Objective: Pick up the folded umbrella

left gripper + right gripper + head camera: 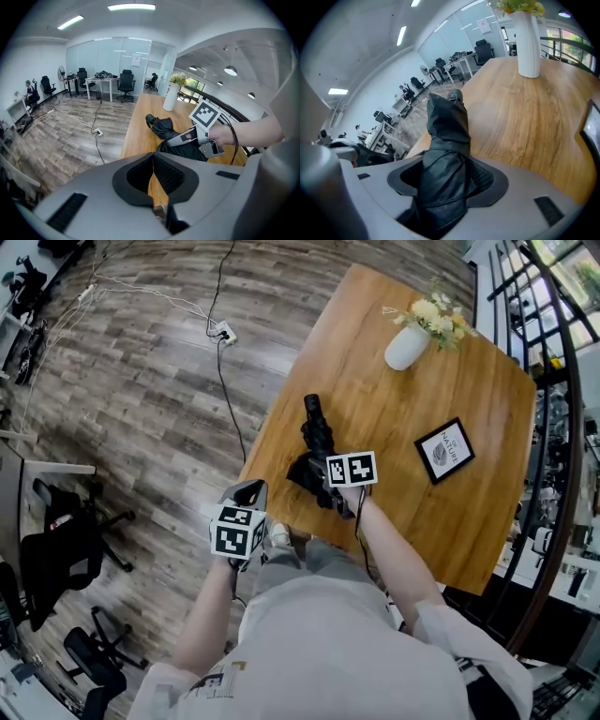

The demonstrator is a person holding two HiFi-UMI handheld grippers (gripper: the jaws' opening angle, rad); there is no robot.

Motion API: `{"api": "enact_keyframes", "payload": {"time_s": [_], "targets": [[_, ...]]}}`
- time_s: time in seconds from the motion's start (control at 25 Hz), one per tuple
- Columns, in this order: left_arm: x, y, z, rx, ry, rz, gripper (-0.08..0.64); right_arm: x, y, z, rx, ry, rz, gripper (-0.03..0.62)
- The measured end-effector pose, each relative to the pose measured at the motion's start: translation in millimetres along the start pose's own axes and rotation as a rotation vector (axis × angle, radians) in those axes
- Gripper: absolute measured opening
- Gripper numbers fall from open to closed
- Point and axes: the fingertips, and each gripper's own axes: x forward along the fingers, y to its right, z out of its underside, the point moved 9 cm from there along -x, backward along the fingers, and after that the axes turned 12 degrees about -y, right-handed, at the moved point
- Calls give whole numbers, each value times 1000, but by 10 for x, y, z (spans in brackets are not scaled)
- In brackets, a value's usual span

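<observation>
The folded umbrella (316,433) is black and lies on the wooden table (403,521) near its left edge, handle end pointing away from me. In the right gripper view its crumpled fabric (445,136) fills the gap between the jaws, and my right gripper (443,180) is shut on it at the near end. From the head view the right gripper (309,474) sits over the umbrella's near end. My left gripper (248,489) hovers off the table's left edge, shut with nothing in it (152,161). Its camera sees the umbrella (161,125) and the right gripper (171,140) ahead.
A white vase with flowers (407,346) stands at the far side of the table, and a framed picture (444,450) lies to the right. A power strip with cables (223,332) lies on the wooden floor. Office chairs (66,540) stand left. A railing (553,427) runs along the right.
</observation>
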Motion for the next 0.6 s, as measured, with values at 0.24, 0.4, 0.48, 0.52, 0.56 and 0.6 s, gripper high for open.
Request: {"api": "enact_keyframes", "payload": {"time_s": [0.24,0.4,0.48,0.52,0.56,0.6], "targets": [[-346,195,-312,39,95,-35,20,-848,-233,-231,-50,180,-83,281],[-643,276,-666,98,192,-76,20,-1569,-494,-471,-134,348,-136,281],[-802,339,-885,140,246,-102,20,-1949,-621,-549,-179,436,-178,281],[-905,364,-993,160,278,-117,20,-2140,-701,-578,-211,479,-182,281],[-1024,384,-1092,176,314,-131,20,-2326,-791,-599,-246,522,-177,281],[-1154,401,-1180,188,352,-142,20,-2506,-887,-611,-279,564,-171,281]]}}
